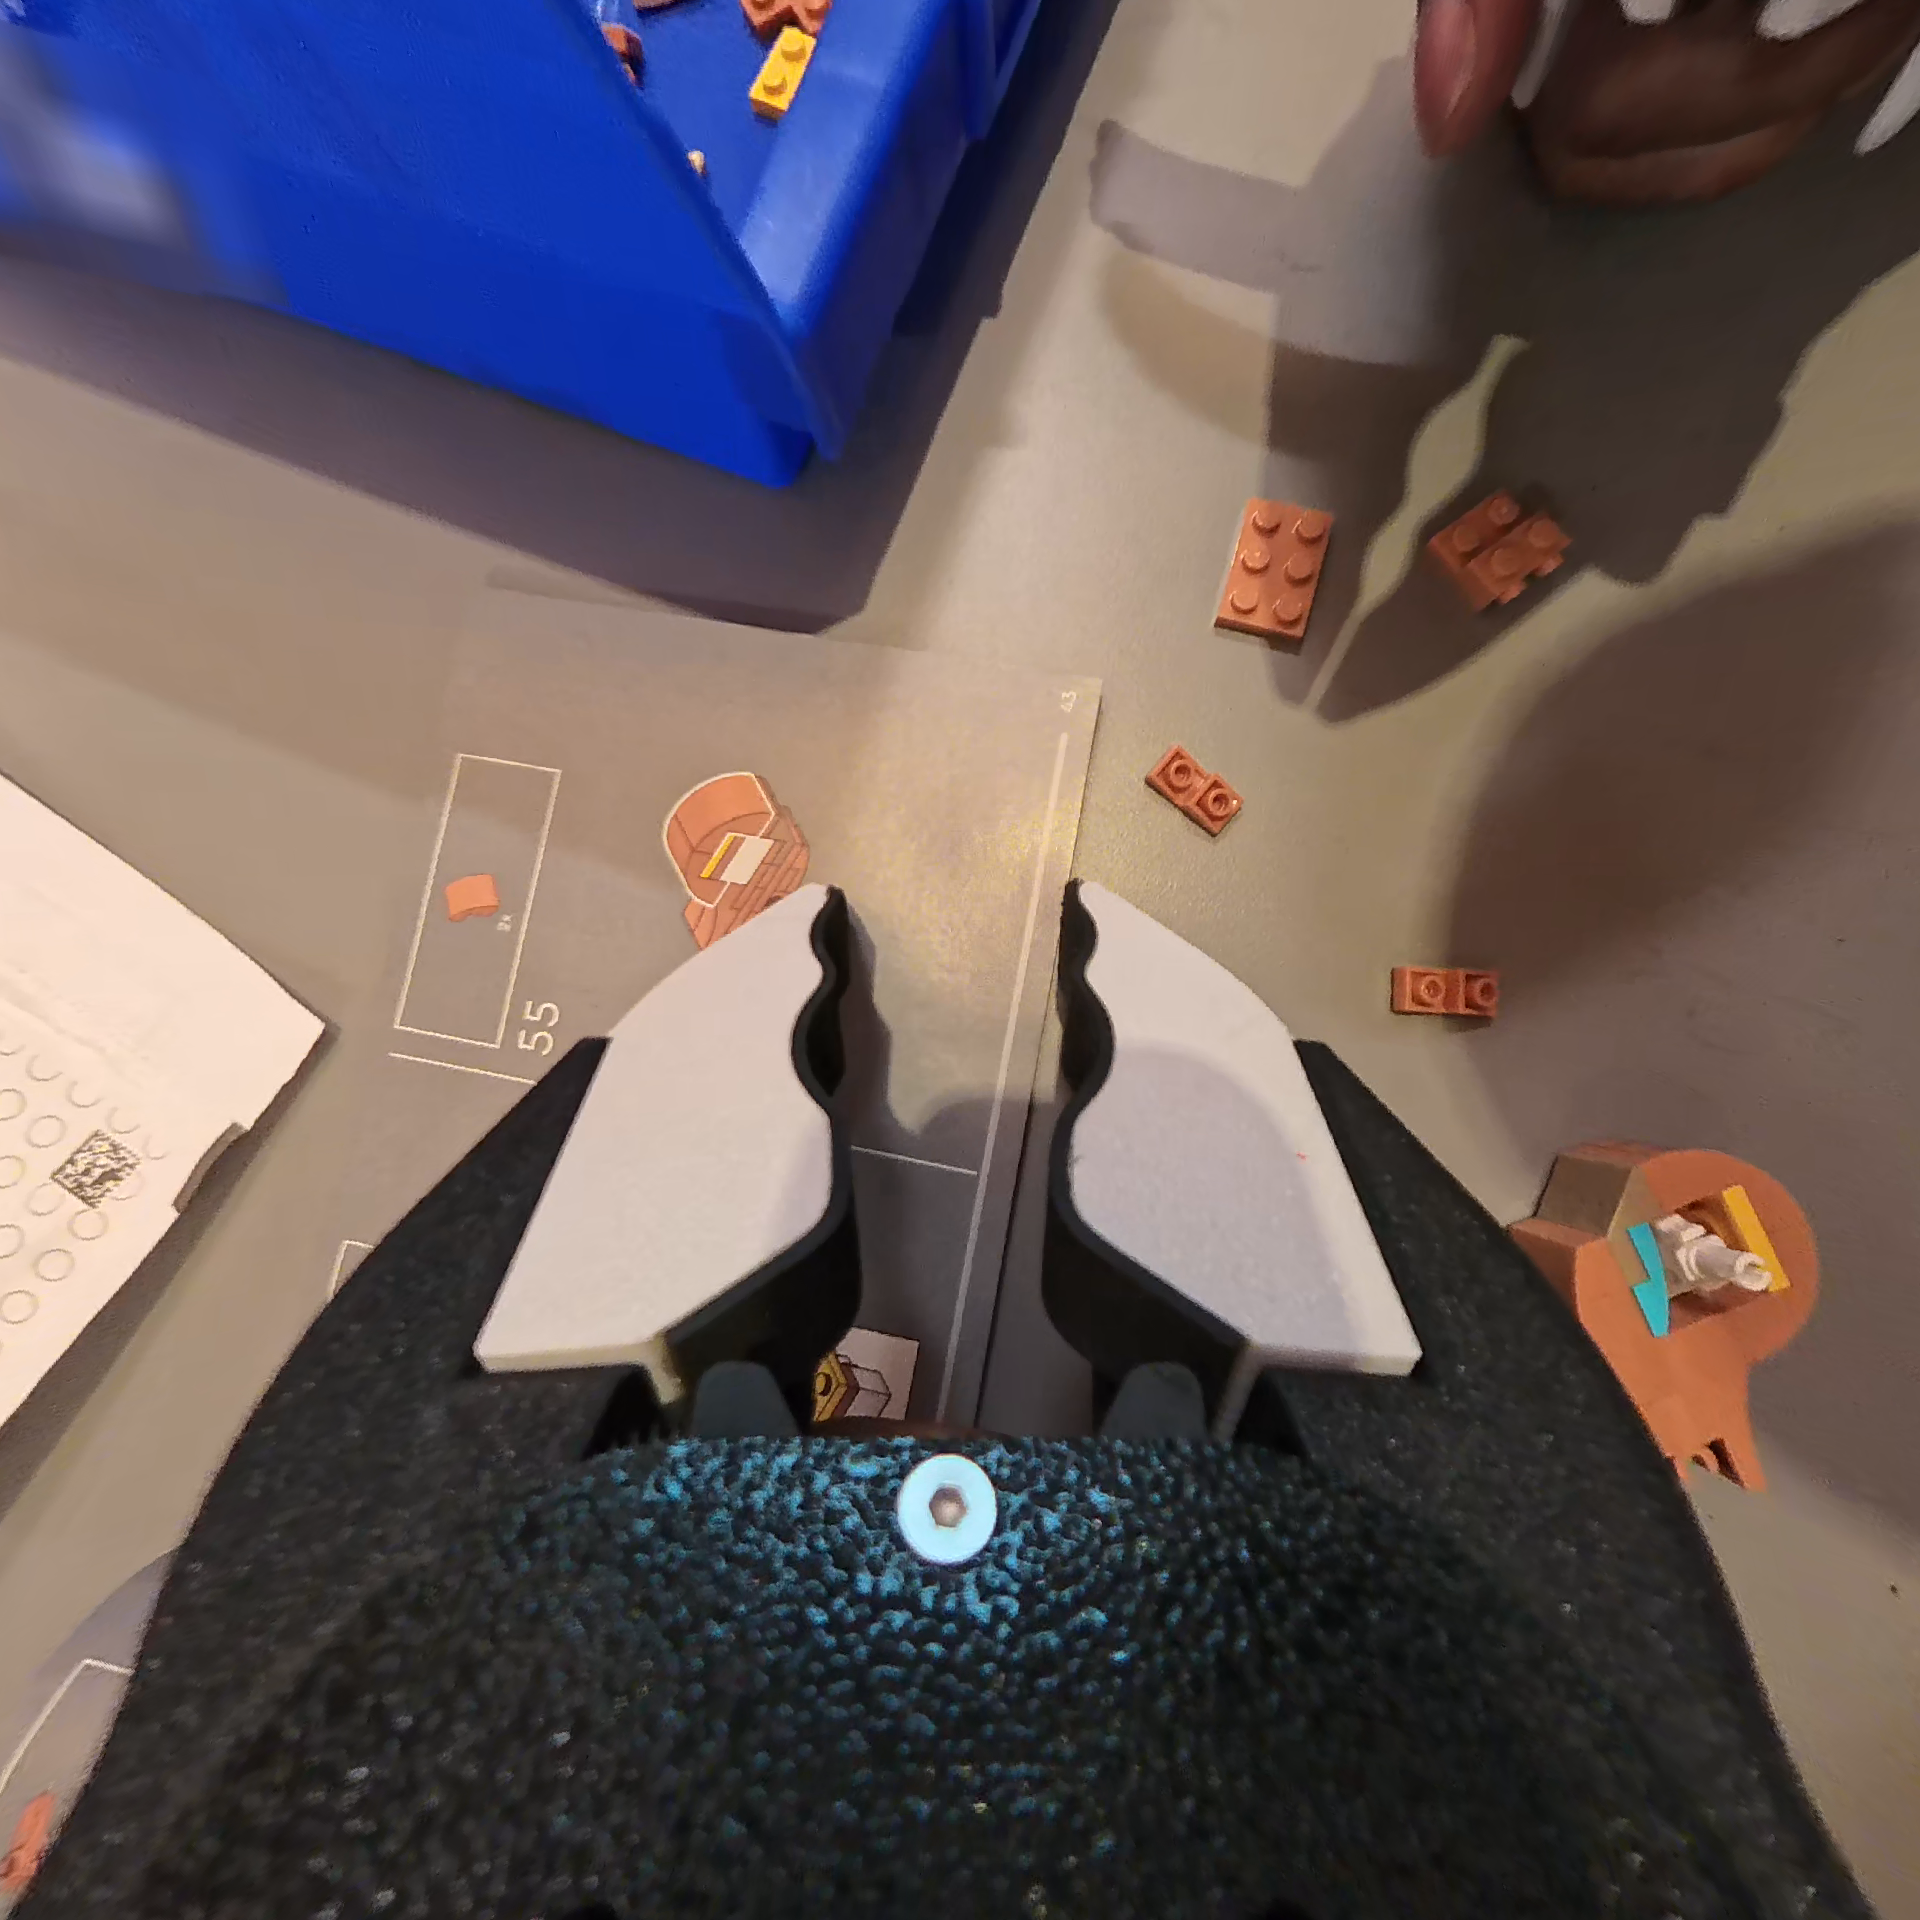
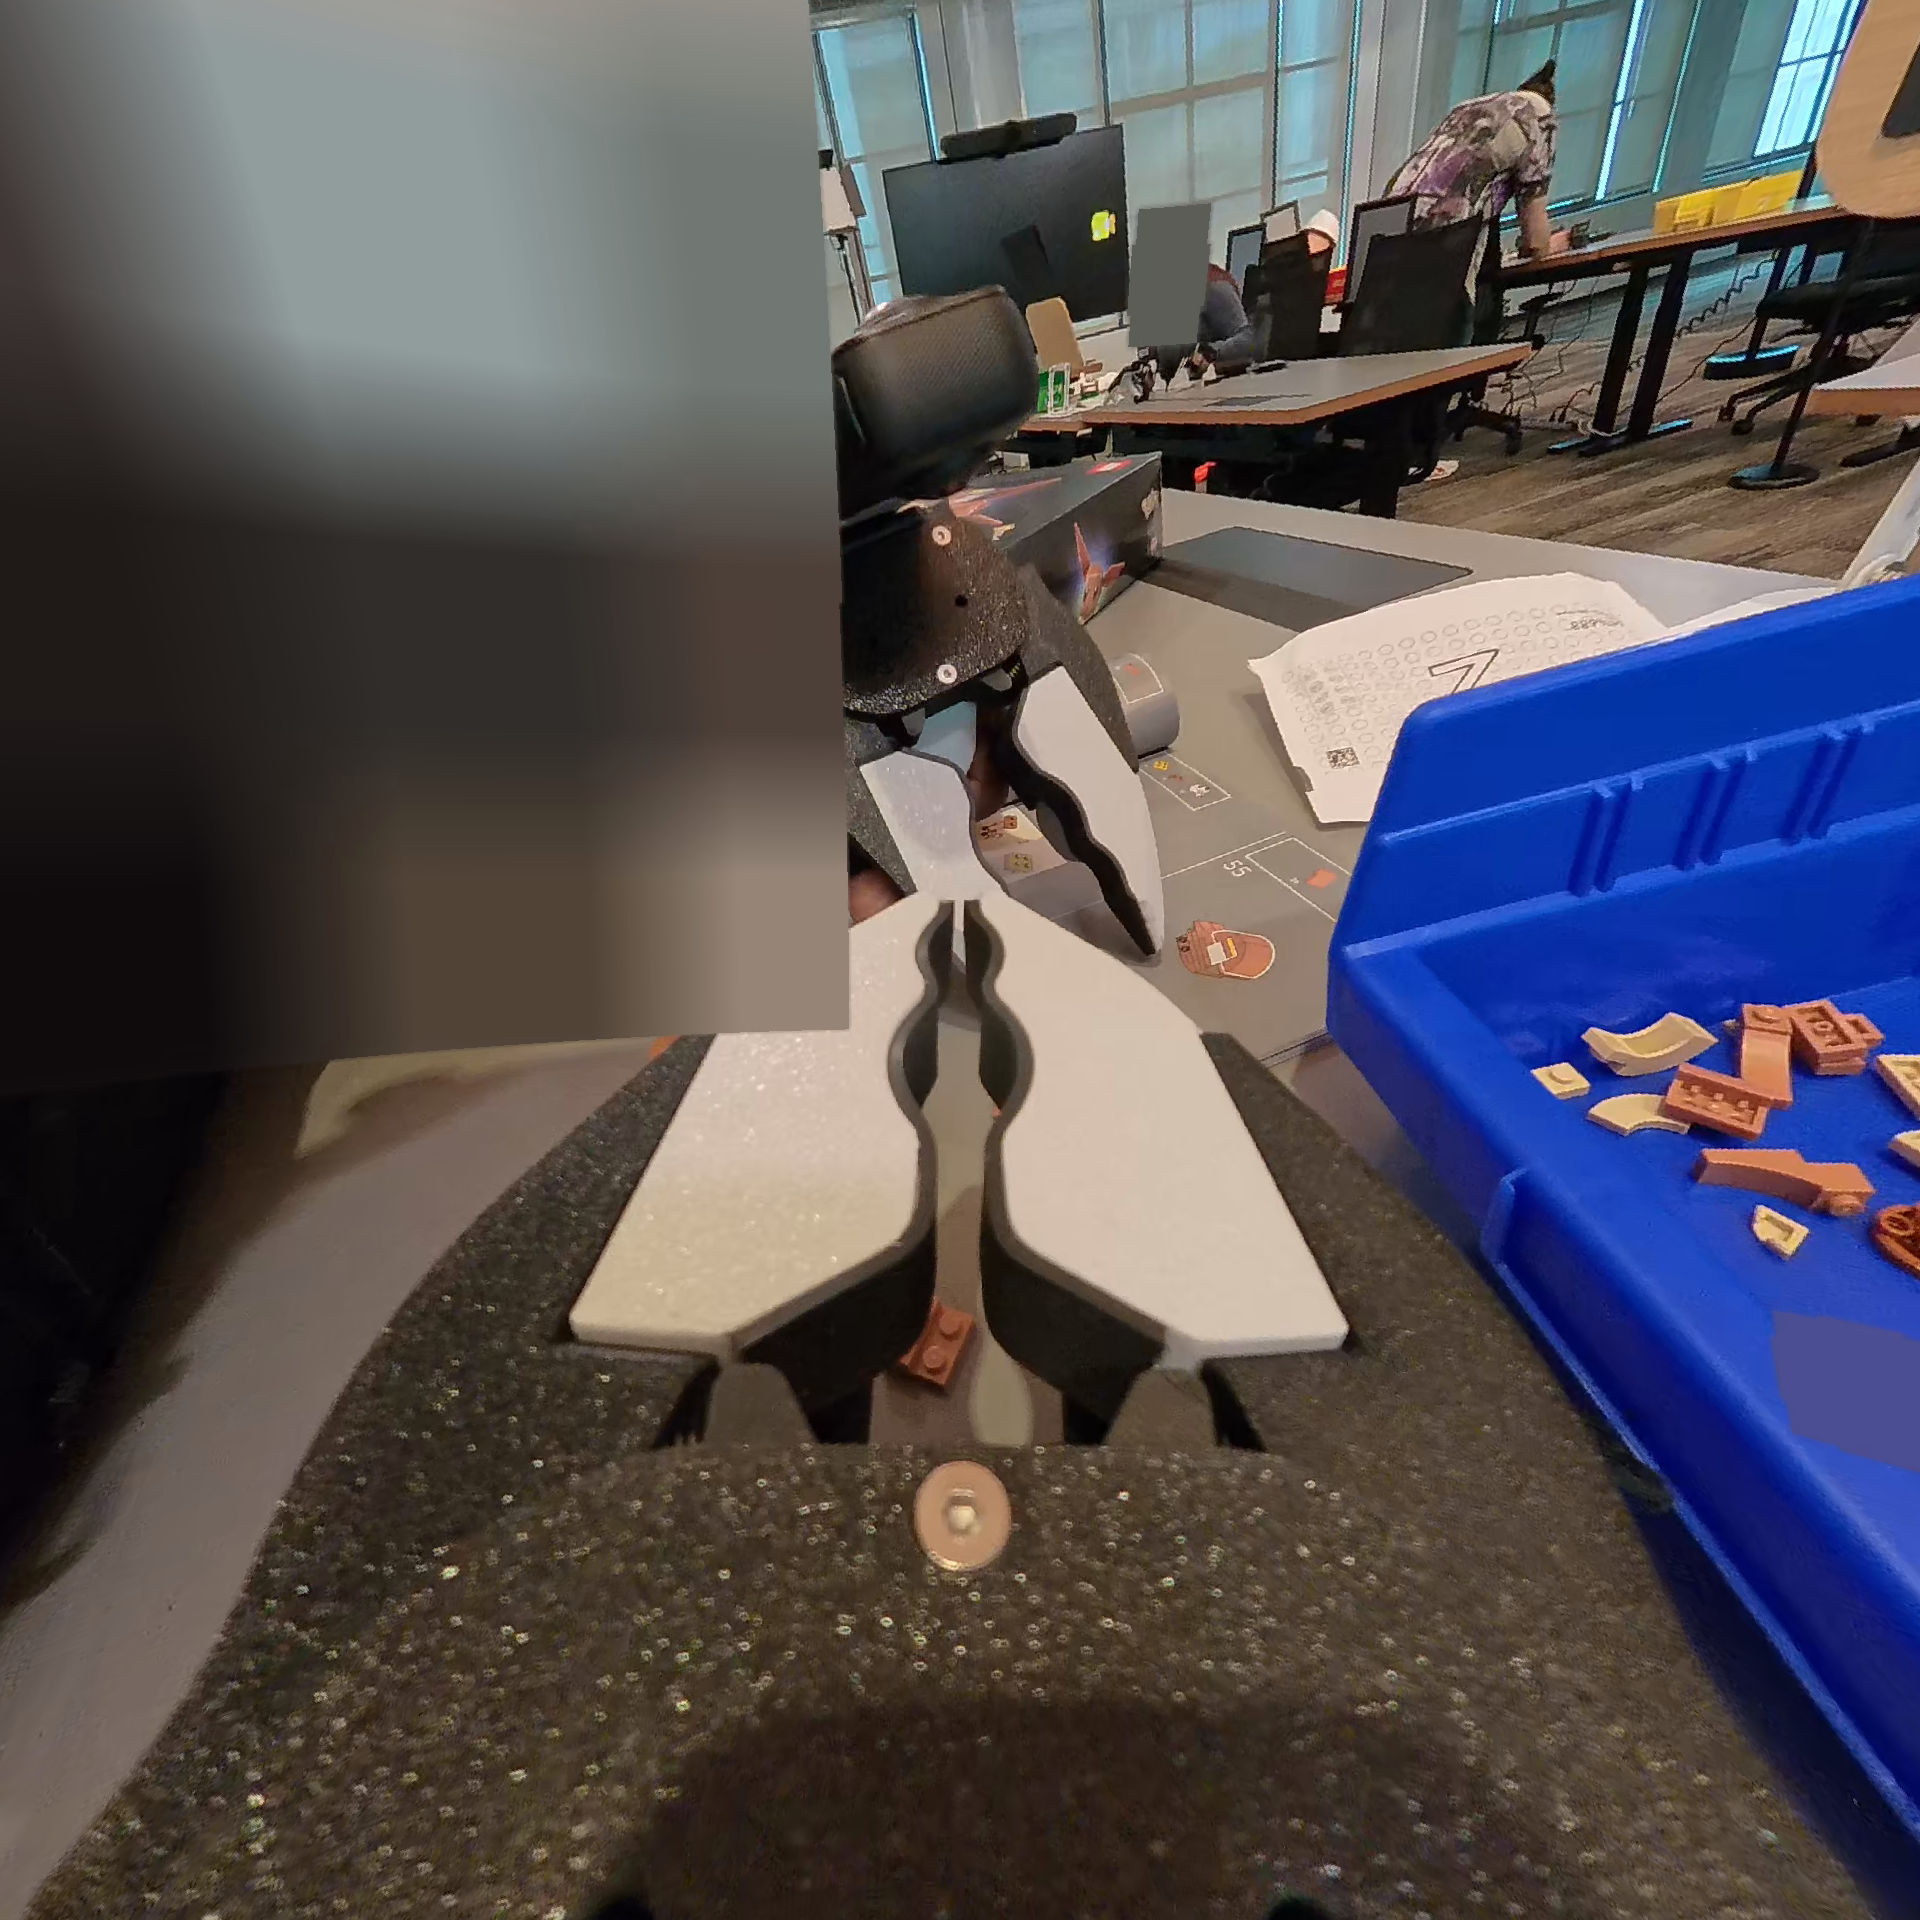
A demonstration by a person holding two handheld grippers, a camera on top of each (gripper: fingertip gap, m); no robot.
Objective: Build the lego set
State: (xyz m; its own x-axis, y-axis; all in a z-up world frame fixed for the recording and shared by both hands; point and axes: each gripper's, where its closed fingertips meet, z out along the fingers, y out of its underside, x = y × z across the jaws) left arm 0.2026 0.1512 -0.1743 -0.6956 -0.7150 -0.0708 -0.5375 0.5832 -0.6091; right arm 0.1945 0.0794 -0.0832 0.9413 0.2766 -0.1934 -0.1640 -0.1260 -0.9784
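My left gripper [image 1: 956, 902] is open and empty. It hovers over a grey instruction booklet page [image 1: 935, 769] with a printed brown model. It also shows in the right wrist view [image 2: 1060, 914], its fingers [image 2: 1101, 821] spread above the page. My right gripper [image 2: 958, 914] is shut with nothing between its pads. A small brown plate [image 2: 940, 1345] lies on the table under its fingers. Loose brown pieces lie right of the left gripper: a two-by-three plate [image 1: 1275, 571], a small stacked piece [image 1: 1499, 561] and two narrow plates [image 1: 1194, 789] [image 1: 1444, 990]. A part-built brown model [image 1: 1673, 1278] lies at the right.
A blue bin [image 1: 520, 229] with loose brown, tan and yellow pieces stands beyond the booklet; it fills the right of the right wrist view [image 2: 1558, 935]. A white printed paper bag [image 1: 114, 1039] lies at the left. A hand [image 1: 1662, 94] is at the top right. One gripper's finger ends stand about 12 cm off the other's. The small brown plate [image 2: 940, 1345] is about 10 cm from both grippers' fingertips. It turns up in the left wrist view [image 1: 1467, 554] as well.
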